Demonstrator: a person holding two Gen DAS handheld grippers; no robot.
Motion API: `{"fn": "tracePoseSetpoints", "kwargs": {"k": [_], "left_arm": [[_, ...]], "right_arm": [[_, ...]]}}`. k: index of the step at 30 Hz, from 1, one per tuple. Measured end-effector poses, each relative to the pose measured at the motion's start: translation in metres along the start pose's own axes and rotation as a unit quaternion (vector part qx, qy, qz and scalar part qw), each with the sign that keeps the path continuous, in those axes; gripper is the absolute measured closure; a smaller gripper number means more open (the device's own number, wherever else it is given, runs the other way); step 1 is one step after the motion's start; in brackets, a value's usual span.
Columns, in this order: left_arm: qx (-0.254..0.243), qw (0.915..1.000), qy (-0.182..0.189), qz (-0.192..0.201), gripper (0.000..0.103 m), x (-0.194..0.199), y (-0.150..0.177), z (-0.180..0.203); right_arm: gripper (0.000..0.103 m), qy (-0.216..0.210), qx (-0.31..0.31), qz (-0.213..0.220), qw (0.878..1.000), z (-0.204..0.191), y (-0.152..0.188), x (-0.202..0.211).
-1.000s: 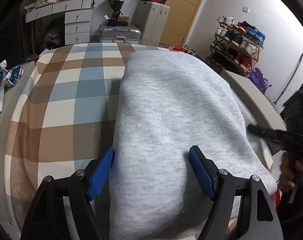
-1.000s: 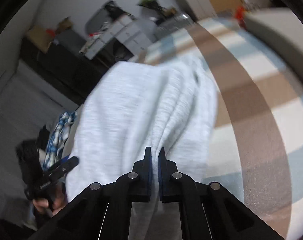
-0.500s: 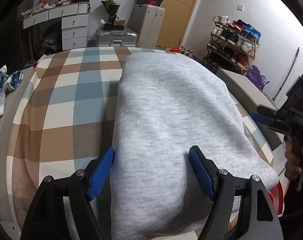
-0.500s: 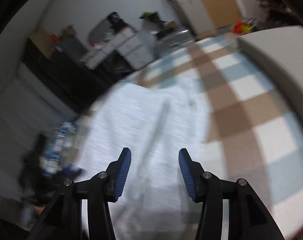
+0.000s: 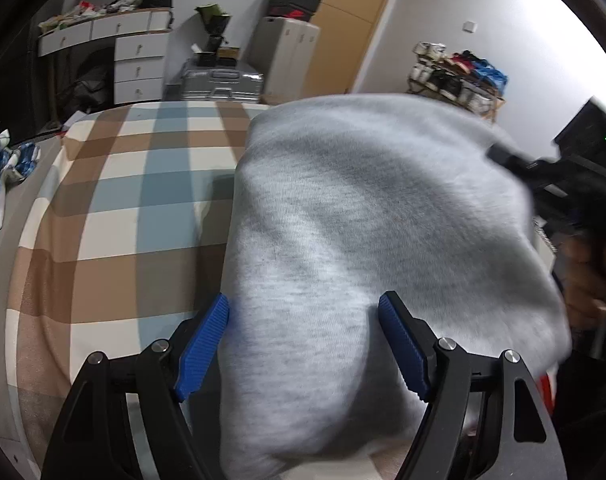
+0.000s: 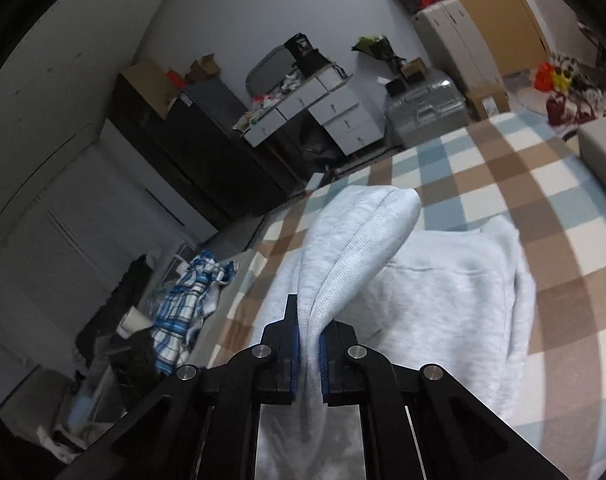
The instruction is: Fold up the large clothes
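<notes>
A large light grey sweatshirt [image 5: 363,240] lies folded on the checked bed cover [image 5: 115,208]. My left gripper [image 5: 303,344] is open, its blue pads either side of the near part of the sweatshirt. In the right wrist view my right gripper [image 6: 309,350] is shut on a bunched fold of the grey sweatshirt [image 6: 443,300] and holds that fold raised above the rest. The right gripper also shows in the left wrist view [image 5: 559,172], at the garment's right edge.
A blue checked garment [image 6: 183,308] lies in a pile off the bed's left side. White drawers [image 5: 139,68], a silver suitcase [image 5: 221,84] and a shoe rack [image 5: 459,76] stand beyond the bed. A padded bed edge [image 6: 601,152] is at the right.
My right gripper opened half a second ago and has shut again on a fold of the sweatshirt, lifting it. The left gripper stayed open over the near edge.
</notes>
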State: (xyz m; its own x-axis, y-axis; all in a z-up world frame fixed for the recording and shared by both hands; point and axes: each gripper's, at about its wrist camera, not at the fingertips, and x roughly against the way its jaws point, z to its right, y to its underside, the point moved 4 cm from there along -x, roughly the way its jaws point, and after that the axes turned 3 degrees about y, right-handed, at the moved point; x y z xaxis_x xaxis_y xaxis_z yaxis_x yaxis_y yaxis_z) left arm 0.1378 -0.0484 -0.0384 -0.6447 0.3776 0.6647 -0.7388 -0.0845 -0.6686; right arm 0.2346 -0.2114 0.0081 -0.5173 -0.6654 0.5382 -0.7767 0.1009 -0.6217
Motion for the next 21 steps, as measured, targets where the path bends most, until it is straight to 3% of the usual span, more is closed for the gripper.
{"fn": "tracePoseSetpoints", "kwargs": {"k": [4, 7, 10, 12, 13, 14, 15, 17, 19, 21], "left_arm": [[-0.040, 0.9988, 0.001, -0.027, 0.029, -0.011, 0.010, 0.015], [-0.056, 0.9980, -0.008, -0.030, 0.029, -0.013, 0.015, 0.021], [-0.057, 0.9979, -0.010, -0.030, 0.029, -0.006, 0.012, 0.021], [-0.061, 0.9976, -0.014, -0.028, 0.029, -0.003, 0.012, 0.022], [-0.070, 0.9971, -0.016, -0.027, 0.029, -0.001, 0.012, 0.024], [-0.077, 0.9965, -0.014, -0.029, 0.029, -0.002, 0.014, 0.025], [-0.081, 0.9962, -0.012, -0.031, 0.029, -0.004, 0.017, 0.026], [-0.078, 0.9963, -0.009, -0.035, 0.029, -0.009, 0.020, 0.026], [-0.079, 0.9963, -0.012, -0.032, 0.029, -0.009, 0.020, 0.027], [-0.077, 0.9964, -0.013, -0.033, 0.029, -0.009, 0.019, 0.028]], "right_arm": [[0.097, 0.091, -0.059, -0.062, 0.992, 0.076, 0.026, -0.051], [0.094, 0.092, -0.058, -0.060, 0.992, 0.081, 0.027, -0.059], [0.075, 0.109, -0.062, -0.060, 0.990, 0.077, 0.023, -0.039], [0.073, 0.092, -0.053, -0.068, 0.992, 0.067, 0.031, -0.014], [0.060, 0.070, -0.042, -0.076, 0.994, 0.060, 0.039, -0.008], [0.039, 0.039, -0.039, -0.091, 0.994, 0.053, 0.051, -0.006], [0.035, 0.016, -0.041, -0.105, 0.993, 0.046, 0.062, -0.004], [0.035, -0.029, -0.049, -0.127, 0.990, 0.036, 0.082, -0.004], [0.041, 0.005, -0.036, -0.124, 0.992, 0.031, 0.095, -0.008], [0.069, 0.016, -0.046, -0.101, 0.994, 0.030, 0.093, -0.007]]}}
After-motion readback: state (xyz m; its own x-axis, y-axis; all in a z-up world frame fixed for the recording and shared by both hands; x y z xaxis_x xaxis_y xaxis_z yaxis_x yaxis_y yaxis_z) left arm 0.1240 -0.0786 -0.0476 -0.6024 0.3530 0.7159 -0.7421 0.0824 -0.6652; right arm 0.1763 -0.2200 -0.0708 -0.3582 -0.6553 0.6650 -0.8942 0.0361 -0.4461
